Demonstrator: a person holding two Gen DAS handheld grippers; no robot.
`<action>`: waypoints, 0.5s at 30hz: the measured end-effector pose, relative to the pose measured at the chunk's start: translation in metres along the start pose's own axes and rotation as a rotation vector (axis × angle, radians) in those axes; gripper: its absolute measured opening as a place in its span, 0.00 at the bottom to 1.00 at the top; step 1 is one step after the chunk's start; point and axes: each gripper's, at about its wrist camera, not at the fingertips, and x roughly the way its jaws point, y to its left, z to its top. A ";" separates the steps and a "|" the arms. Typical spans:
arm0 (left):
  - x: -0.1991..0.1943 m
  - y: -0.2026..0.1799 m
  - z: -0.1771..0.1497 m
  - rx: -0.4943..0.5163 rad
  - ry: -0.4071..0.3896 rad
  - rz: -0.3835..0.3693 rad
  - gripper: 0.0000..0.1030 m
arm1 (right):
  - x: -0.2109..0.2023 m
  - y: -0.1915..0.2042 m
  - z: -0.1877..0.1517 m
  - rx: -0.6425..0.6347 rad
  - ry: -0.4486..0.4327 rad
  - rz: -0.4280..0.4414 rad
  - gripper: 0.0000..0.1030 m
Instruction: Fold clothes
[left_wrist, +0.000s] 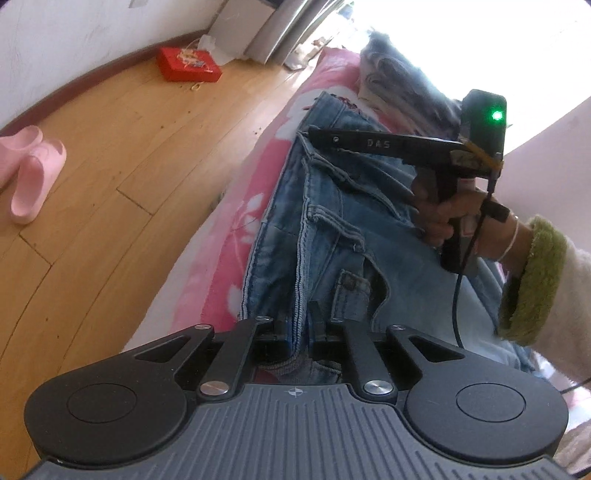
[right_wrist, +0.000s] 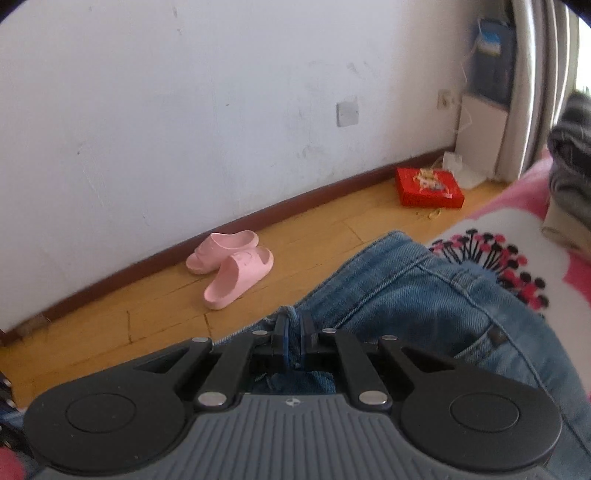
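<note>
Light blue jeans (left_wrist: 332, 221) lie along the edge of a bed with a pink and white flowered sheet (left_wrist: 229, 229). My left gripper (left_wrist: 300, 325) is shut on a thick seam of the denim, which fills the narrow gap between its jaws. The right gripper (left_wrist: 314, 134), held by a hand (left_wrist: 439, 218) in a cream sleeve with a green cuff, reaches across the far end of the jeans. In the right wrist view the right gripper (right_wrist: 293, 325) is shut on a bunched edge of the jeans (right_wrist: 424, 295), beside the sheet (right_wrist: 517, 229).
A stack of folded grey and beige clothes (left_wrist: 399, 81) (right_wrist: 569, 166) sits at the bed's far end. On the wooden floor (left_wrist: 110, 147) next to the bed are pink slippers (right_wrist: 236, 266) and a red box (right_wrist: 428, 186) by the white wall.
</note>
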 end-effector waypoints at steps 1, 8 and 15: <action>-0.004 -0.002 0.001 0.001 0.003 -0.001 0.16 | -0.003 -0.003 0.002 0.021 0.008 0.011 0.08; -0.016 0.010 -0.003 -0.058 0.035 0.024 0.53 | -0.014 -0.020 0.013 0.148 0.034 0.059 0.18; -0.010 0.021 0.002 -0.175 0.027 0.008 0.57 | -0.048 -0.019 0.020 0.191 -0.069 0.091 0.50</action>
